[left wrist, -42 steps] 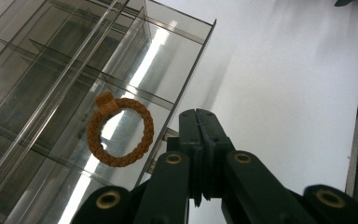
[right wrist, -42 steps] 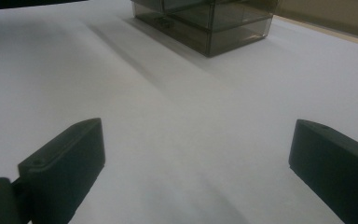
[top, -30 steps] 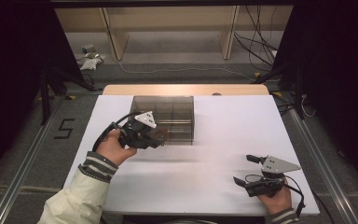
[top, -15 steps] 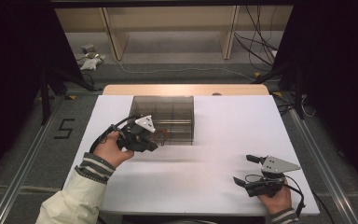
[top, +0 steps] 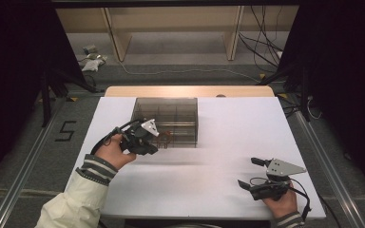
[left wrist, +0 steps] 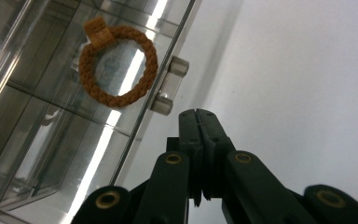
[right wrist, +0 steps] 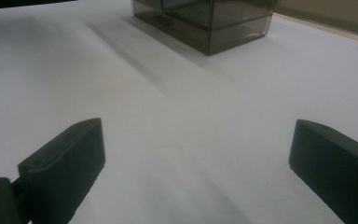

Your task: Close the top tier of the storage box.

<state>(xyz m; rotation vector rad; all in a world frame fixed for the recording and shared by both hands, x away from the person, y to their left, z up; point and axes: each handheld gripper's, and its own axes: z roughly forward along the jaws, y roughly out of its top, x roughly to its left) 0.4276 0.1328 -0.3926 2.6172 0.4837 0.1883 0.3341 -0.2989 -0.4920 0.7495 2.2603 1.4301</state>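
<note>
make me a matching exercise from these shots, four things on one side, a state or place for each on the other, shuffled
Things:
1. left gripper
2. right gripper
3. braided orange ring
4. clear compartment box

States or places:
a. jaws spread wide over bare white table
b. standing at the far middle of the table
c. jaws pressed together, close to the box's latch
d. lying inside the box, seen through its wall

Pairs: 1-c, 2-a, 3-d, 4-b
</note>
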